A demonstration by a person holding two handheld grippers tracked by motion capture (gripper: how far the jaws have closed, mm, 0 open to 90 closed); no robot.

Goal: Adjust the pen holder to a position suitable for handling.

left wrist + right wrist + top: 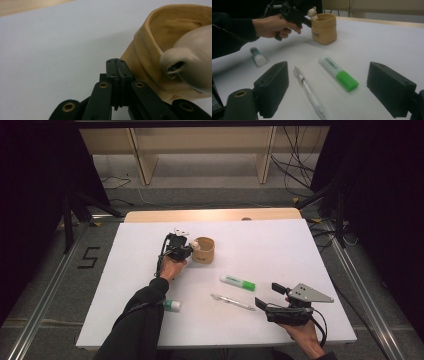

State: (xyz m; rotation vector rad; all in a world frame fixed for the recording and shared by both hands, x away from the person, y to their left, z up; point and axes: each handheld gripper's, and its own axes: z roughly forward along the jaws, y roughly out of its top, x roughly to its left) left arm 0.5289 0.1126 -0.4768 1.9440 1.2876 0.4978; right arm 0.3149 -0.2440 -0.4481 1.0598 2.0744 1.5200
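The left hand-held gripper (186,248) is held out over the far middle of the bench by the left hand (171,267), whose fingers are wrapped round its grip; the forearm, in a dark sleeve, is stretched forward from the near edge. Its jaws are pressed fully together, pad against pad, with nothing between them. The right hand-held gripper (267,296) is held low at the near right by the right hand (302,332), pointed leftward, its jaws spread wide apart and empty.
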